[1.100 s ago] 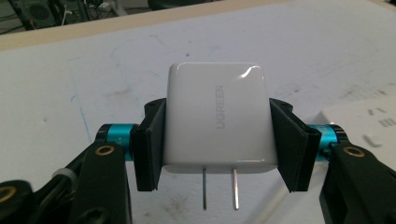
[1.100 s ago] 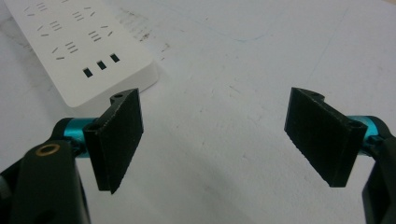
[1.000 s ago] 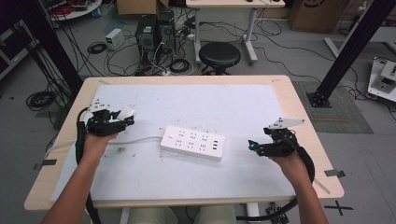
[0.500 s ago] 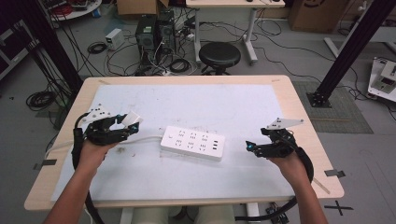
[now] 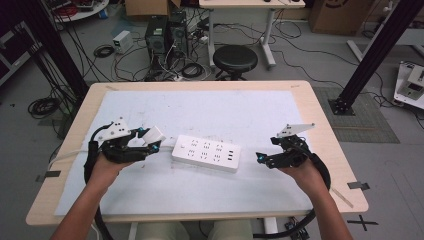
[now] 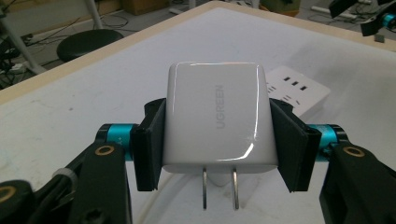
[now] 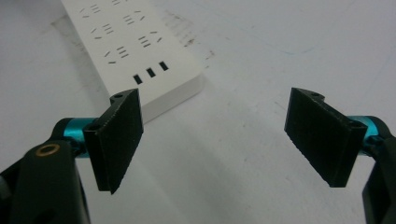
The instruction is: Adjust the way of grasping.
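Note:
A white power strip [image 5: 207, 152] lies flat near the middle of the white mat, its cord trailing left. My left gripper [image 5: 150, 141] hovers just left of the strip, shut on a white UGREEN charger [image 5: 153, 134]. In the left gripper view the charger [image 6: 217, 119] sits squeezed between both pads with its two metal prongs pointing down, and the strip's end [image 6: 294, 88] lies beyond it. My right gripper [image 5: 261, 158] stands open close to the strip's right end. In the right gripper view its gripper [image 7: 224, 140] holds nothing, with the strip's USB end [image 7: 135, 56] just ahead at the left.
The wooden table [image 5: 320, 125] carries a white mat [image 5: 240, 112] with bare room behind and in front of the strip. On the floor beyond stand a black stool [image 5: 235, 59], computer cases [image 5: 165, 32] and tangled cables.
My left gripper has carried the charger to the right, closer to the power strip's left end. The right gripper has barely shifted.

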`<state>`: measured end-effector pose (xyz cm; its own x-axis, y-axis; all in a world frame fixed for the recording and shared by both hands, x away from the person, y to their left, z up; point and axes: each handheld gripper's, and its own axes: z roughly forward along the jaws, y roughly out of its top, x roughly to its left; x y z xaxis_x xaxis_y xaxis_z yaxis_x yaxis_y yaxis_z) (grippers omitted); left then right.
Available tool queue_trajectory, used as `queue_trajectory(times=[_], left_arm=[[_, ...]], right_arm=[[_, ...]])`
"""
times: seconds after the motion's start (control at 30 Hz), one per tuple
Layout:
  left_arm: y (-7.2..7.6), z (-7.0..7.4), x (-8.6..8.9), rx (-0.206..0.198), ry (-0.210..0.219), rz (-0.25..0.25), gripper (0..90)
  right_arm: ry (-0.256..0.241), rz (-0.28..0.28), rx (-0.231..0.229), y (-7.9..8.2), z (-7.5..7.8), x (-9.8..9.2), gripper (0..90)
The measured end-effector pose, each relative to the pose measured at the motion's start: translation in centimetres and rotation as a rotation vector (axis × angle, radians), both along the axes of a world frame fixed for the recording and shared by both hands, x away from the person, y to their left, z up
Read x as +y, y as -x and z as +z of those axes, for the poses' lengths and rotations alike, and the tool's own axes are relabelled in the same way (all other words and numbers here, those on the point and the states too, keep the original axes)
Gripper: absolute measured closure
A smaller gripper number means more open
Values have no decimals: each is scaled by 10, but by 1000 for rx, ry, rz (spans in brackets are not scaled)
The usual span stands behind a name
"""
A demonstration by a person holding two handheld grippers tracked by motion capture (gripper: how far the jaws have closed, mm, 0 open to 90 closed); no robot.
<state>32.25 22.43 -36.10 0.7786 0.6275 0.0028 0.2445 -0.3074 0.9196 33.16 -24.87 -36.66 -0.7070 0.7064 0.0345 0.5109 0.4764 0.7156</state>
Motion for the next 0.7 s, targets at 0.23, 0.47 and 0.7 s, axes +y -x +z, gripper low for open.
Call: queue_trajectory(times=[0.23,0.47,0.7], left_arm=[[5,-2,-16,-17,-45,-93,425],[9,-3,-26,-38,-61,-139,425],[11,-4,-31,-55,-65,-154,425]], right_arm=[[-60,69,85,-4,4,12,207],[-108,92,139,-5,7,22,207],[-151,107,208,-8,8,31,209]])
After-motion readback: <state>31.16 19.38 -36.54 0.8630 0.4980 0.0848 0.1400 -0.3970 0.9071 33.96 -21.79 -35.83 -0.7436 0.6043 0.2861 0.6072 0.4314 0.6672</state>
